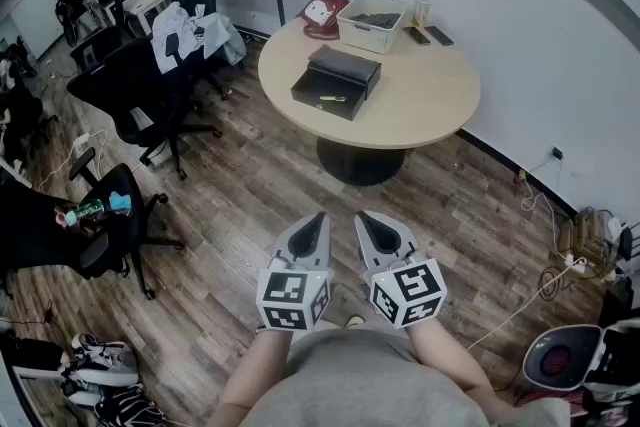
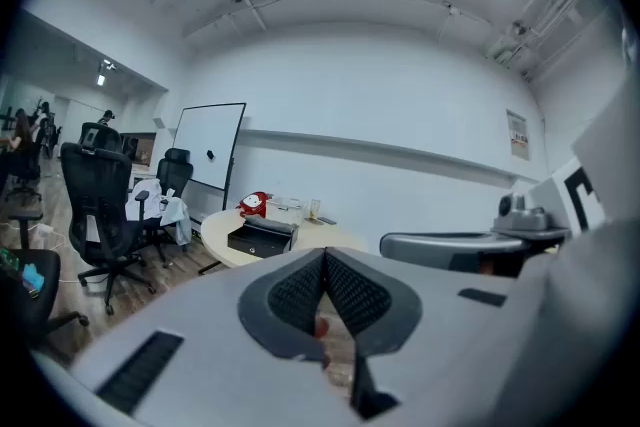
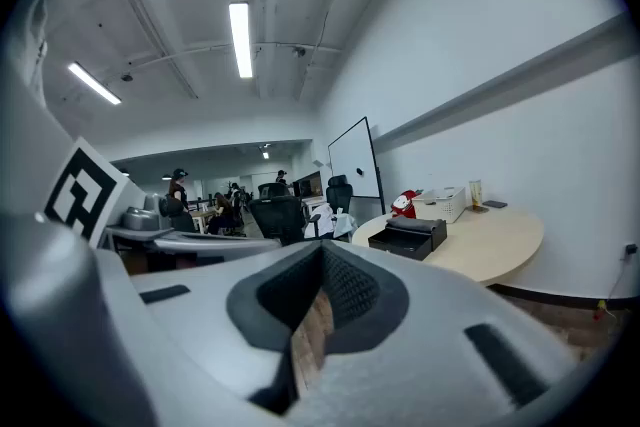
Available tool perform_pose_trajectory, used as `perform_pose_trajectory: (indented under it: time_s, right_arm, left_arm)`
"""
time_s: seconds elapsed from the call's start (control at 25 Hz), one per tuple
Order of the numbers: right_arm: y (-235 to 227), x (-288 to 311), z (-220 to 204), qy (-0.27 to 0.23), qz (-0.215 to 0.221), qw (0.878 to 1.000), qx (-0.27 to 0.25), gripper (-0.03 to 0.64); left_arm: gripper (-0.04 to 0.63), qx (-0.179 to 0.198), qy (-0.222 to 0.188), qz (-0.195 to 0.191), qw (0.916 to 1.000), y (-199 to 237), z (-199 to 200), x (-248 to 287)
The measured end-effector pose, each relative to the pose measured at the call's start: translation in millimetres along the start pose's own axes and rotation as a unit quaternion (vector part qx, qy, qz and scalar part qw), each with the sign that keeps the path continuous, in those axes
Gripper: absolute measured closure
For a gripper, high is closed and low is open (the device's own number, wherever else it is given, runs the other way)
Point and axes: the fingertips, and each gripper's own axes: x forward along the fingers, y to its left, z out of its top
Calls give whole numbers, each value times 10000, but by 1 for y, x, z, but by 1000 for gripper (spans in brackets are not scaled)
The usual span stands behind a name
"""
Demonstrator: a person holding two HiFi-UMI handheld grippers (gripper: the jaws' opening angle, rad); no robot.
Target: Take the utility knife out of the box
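Note:
An open black box (image 1: 335, 80) sits on the round wooden table (image 1: 420, 105) far ahead of me; a small yellow utility knife (image 1: 332, 98) lies in its lower tray. My left gripper (image 1: 318, 215) and right gripper (image 1: 364, 214) hang side by side over the wooden floor, well short of the table. Both are shut with nothing between the jaws. The left gripper view shows its jaws (image 2: 325, 257) meeting, with the box (image 2: 262, 237) small in the distance. In the right gripper view the jaws (image 3: 322, 250) are closed too, and the box (image 3: 407, 237) lies off to the right.
On the table's far side stand a white basket (image 1: 372, 22), a red plush toy (image 1: 322, 12), a cup (image 1: 422, 10) and phones (image 1: 428, 36). Black office chairs (image 1: 150, 85) crowd the left. Cables and a power strip (image 1: 575, 260) lie by the right wall.

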Motion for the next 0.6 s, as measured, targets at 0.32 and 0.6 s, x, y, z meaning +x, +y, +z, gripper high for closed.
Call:
perform_pose_trajectory:
  time_s: [0.32,0.6]
  right_arm:
    - [-10,-18,-2,8,201,9998,43,617]
    - [-20,-29,-9,-39,404,9989,243,617]
  left_arm:
    - [592,-74,-51,151,9998,-19,-2,2]
    - [592,-215,-26,290,9993,-35,-12,6]
